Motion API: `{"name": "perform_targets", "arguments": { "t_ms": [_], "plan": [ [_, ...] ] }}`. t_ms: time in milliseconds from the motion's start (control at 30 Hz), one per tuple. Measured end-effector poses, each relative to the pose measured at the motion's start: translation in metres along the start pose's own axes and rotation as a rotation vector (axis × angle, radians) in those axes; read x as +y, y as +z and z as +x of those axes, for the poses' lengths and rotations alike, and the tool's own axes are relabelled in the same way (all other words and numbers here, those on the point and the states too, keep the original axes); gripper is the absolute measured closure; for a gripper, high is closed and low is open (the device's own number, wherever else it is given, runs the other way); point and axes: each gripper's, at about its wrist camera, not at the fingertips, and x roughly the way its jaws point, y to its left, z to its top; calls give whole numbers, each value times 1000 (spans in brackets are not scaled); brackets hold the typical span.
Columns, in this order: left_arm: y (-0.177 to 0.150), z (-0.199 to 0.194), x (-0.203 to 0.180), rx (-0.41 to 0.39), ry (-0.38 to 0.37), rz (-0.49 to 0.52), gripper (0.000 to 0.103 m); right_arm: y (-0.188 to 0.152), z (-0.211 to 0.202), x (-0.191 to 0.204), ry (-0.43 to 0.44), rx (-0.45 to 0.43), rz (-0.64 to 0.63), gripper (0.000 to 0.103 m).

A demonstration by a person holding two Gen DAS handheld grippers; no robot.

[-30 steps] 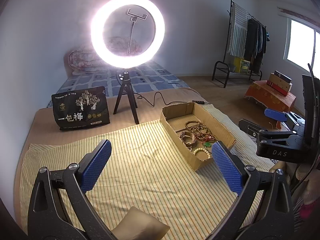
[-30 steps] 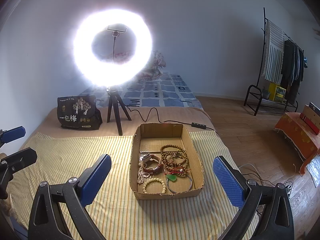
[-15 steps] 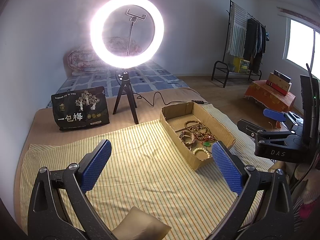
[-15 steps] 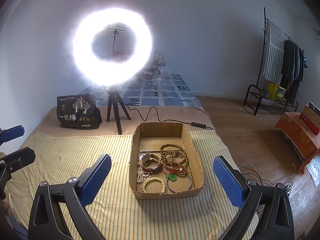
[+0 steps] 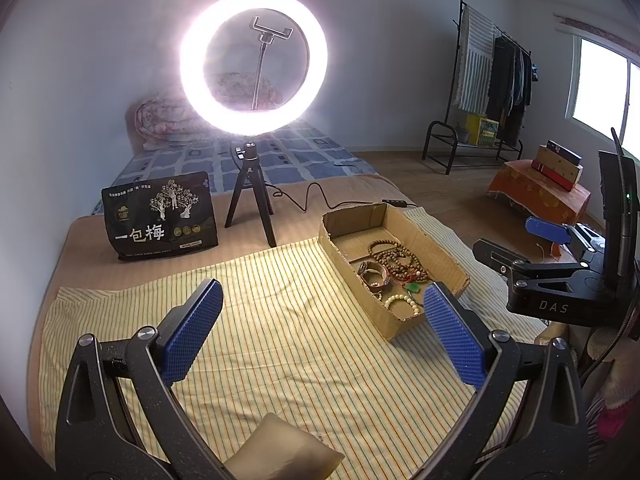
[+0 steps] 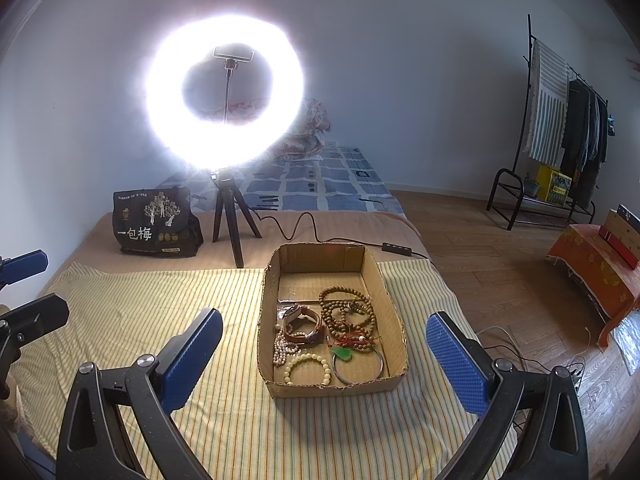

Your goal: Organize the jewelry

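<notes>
The jewelry sits in a shallow, open cardboard box [image 6: 334, 320] with rough-cut edges, resting on the yellow striped cloth [image 6: 160, 320] spread over the bed. Inside I note a coil of brown wooden bead strands [image 6: 347, 312], a watch with a brown strap [image 6: 302, 322], a short string of pinkish beads [image 6: 282, 350], a cream bead bracelet [image 6: 307, 368], a green pendant on red cord [image 6: 343, 353] and a plain metal bangle [image 6: 358, 366]. All pieces are bunched in the near half of the box; the far half is bare.

My right gripper [image 6: 324, 364] is spread wide and holds nothing; the box's near end shows between its blue pads [image 6: 192, 356]. My left gripper [image 5: 322, 332] is likewise fully open and empty, hovering over the cloth, with the box at about 2 o'clock from it.

In the right wrist view the box's long axis runs from 6 to 12 o'clock, its far end pointing toward the ring light [image 6: 224, 100] on its tripod. In the left wrist view the same axis runs roughly from 5 to 11 o'clock. A black printed bag [image 5: 160, 216] stands at 10 o'clock from the box.
</notes>
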Motion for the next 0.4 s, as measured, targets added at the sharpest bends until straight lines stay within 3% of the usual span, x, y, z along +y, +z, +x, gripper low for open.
{"name": "perform_targets", "arguments": {
  "t_ms": [400],
  "plan": [
    [-6, 0, -7, -4, 22, 3, 1, -7, 2, -2, -4, 7, -4, 0]
  ]
}}
